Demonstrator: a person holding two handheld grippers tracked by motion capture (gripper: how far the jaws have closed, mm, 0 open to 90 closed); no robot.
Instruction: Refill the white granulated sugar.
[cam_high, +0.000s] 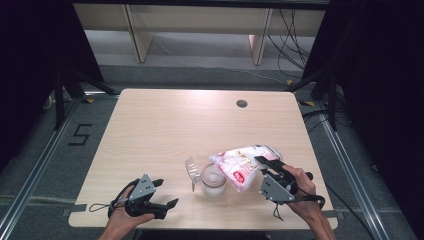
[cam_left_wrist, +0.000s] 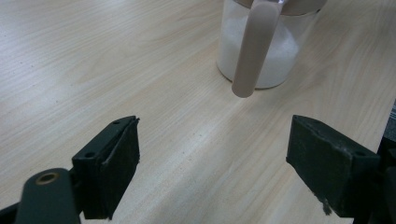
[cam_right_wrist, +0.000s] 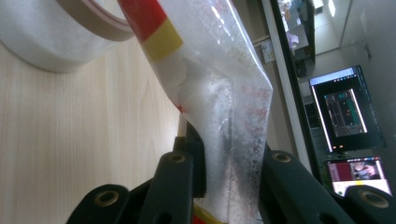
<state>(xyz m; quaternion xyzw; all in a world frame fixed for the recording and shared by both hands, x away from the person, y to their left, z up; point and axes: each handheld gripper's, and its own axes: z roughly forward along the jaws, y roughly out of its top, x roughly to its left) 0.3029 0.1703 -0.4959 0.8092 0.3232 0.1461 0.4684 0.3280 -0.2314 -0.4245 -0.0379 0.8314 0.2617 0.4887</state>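
High view shows my right gripper clamped on the bag, tipped over the jar; some white powder is in, pouring probably unfinished. Left gripper waits open beside the jar.

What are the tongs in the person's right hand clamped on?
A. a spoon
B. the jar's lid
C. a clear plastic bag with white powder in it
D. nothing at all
C: in the right gripper view the two black jaws of the right tongs press on the plastic bag, whose other end rests by the glass jar.
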